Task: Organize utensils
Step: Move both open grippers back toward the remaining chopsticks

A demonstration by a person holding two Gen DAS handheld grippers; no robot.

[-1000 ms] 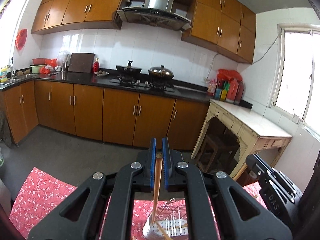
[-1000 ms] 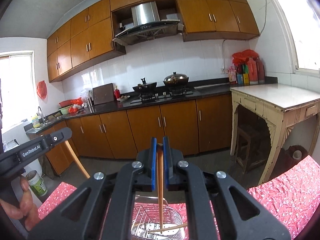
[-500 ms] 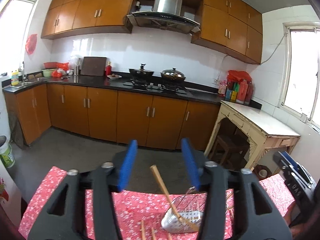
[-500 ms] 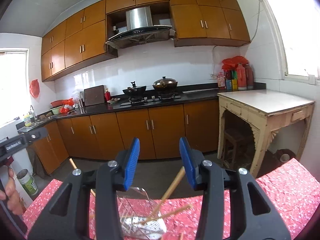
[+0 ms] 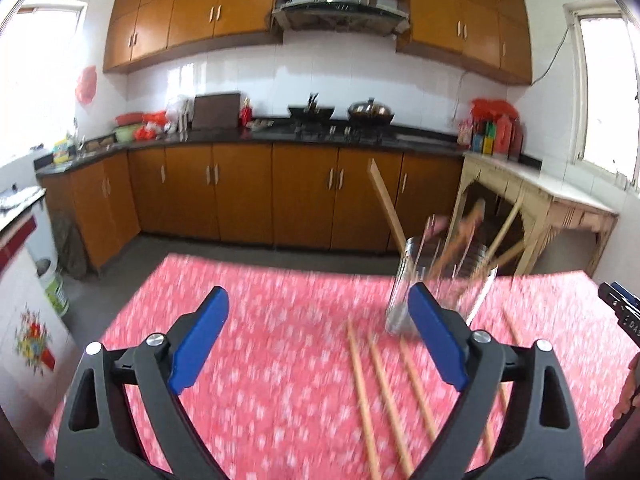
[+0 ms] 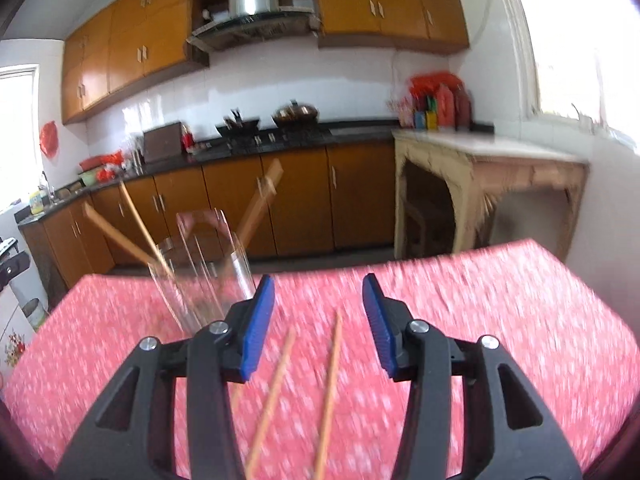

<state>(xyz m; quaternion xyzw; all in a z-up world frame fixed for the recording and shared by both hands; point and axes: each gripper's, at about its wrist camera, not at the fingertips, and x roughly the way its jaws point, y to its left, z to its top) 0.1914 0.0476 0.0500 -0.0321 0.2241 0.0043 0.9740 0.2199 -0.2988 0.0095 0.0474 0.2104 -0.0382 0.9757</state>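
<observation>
Both grippers empty, jaws opening: left gripper (image 5: pixel 316 340) wide, right gripper (image 6: pixel 318 320) about half. Loose chopsticks (image 5: pixel 384 392) lie on red floral tablecloth (image 5: pixel 260 320) just in front of wire holder (image 5: pixel 436 280), which already has several leaning inside. Kitchen w/ wood cabinets (image 5: pixel 304 196) beyond holder.

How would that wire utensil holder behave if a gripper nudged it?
The wire utensil holder looks light and open-framed, so it would probably slide on the red tablecloth. The chopsticks leaning in it stick out high, so it may tip.
</observation>
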